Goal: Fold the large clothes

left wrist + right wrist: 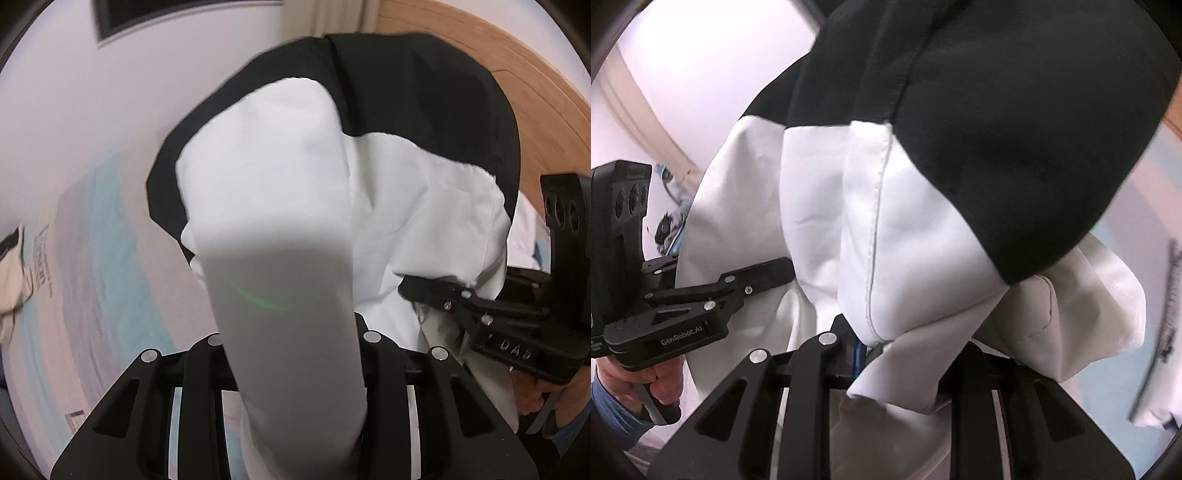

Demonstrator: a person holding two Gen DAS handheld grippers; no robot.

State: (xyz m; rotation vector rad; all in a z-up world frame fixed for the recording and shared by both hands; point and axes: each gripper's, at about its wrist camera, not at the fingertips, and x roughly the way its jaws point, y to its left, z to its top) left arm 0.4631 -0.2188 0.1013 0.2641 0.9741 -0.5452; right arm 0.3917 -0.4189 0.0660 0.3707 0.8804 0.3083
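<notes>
Cloth fills both of my views: a large white and black garment [280, 177] is lifted off the bed and hangs bunched between my two grippers. In the left wrist view a thick white fold runs straight down into the left gripper [295, 354], covering its fingertips, so I read its jaws as pinching that fold, though the pads themselves are hidden. Black fabric arcs over the top of the white part.

In the right wrist view the garment [886, 221] drapes over the right gripper [897, 354]; a stitched white seam drops to a point between its jaws, which sit narrow and clamp the cloth there. A loose white flap hangs over the right finger.

Each camera sees the other gripper out to the side, its fingers reaching into the white cloth: the right gripper [461, 295] at the right edge of the left view, the left gripper [768, 277] at the left edge of the right view. A hand [661, 384] with a blue sleeve grips that handle.

Beneath the garment lies the bed [110, 258], its sheet banded in pale blue and pink. A wooden headboard [535, 74] curves behind, and another cream garment [11, 273] lies at the far left.
</notes>
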